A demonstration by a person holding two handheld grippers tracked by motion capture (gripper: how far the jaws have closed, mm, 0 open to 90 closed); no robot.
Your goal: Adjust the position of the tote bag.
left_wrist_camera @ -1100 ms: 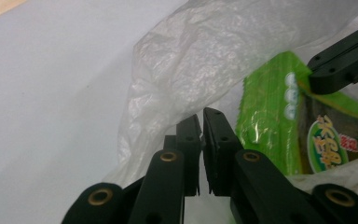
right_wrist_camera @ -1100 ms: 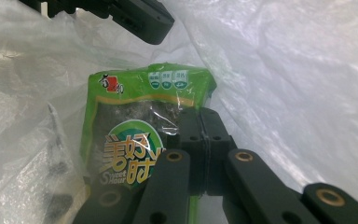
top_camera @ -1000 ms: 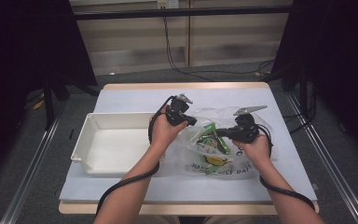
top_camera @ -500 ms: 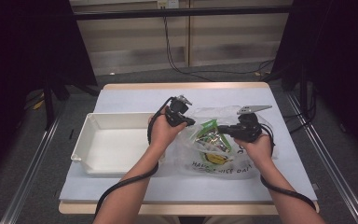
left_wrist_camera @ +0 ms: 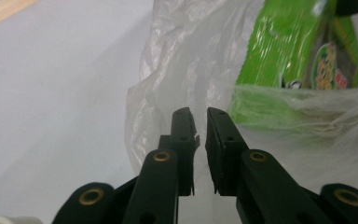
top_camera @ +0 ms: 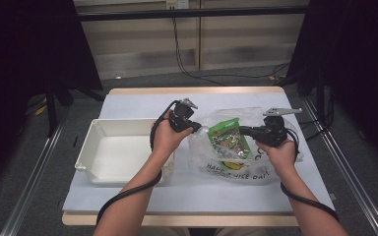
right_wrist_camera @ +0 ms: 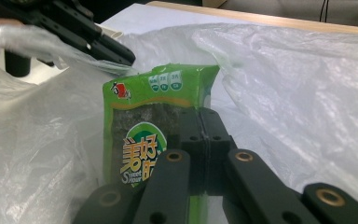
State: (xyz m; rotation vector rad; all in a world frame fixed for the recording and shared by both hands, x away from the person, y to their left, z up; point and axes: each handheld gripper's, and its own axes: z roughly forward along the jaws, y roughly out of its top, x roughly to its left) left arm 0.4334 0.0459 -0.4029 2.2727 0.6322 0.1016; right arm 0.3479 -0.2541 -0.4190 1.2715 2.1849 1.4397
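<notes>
A clear plastic bag (top_camera: 236, 169) (left_wrist_camera: 168, 60) (right_wrist_camera: 298, 84) with printed lettering lies on the table's right half. A green snack packet (top_camera: 229, 140) (left_wrist_camera: 284, 51) (right_wrist_camera: 140, 126) stands partly out of its mouth. My right gripper (top_camera: 241, 131) (right_wrist_camera: 204, 116) is shut on the packet's right edge. My left gripper (top_camera: 200, 129) (left_wrist_camera: 196, 114) (right_wrist_camera: 121, 55) sits at the bag's left rim. Its jaws have just been opening and stand a narrow gap apart. The thin film lies at their tips, but the pads do not press on it.
A white rectangular tray (top_camera: 91, 147) with nothing in it sits on the left half of the table, just beside my left hand. The table's wooden far edge (top_camera: 197, 91) is behind the bag. Black cables trail from both grippers toward the near edge.
My right gripper has drawn the green packet a little up and to the right, further out of the bag. The left hand has stayed in place.
</notes>
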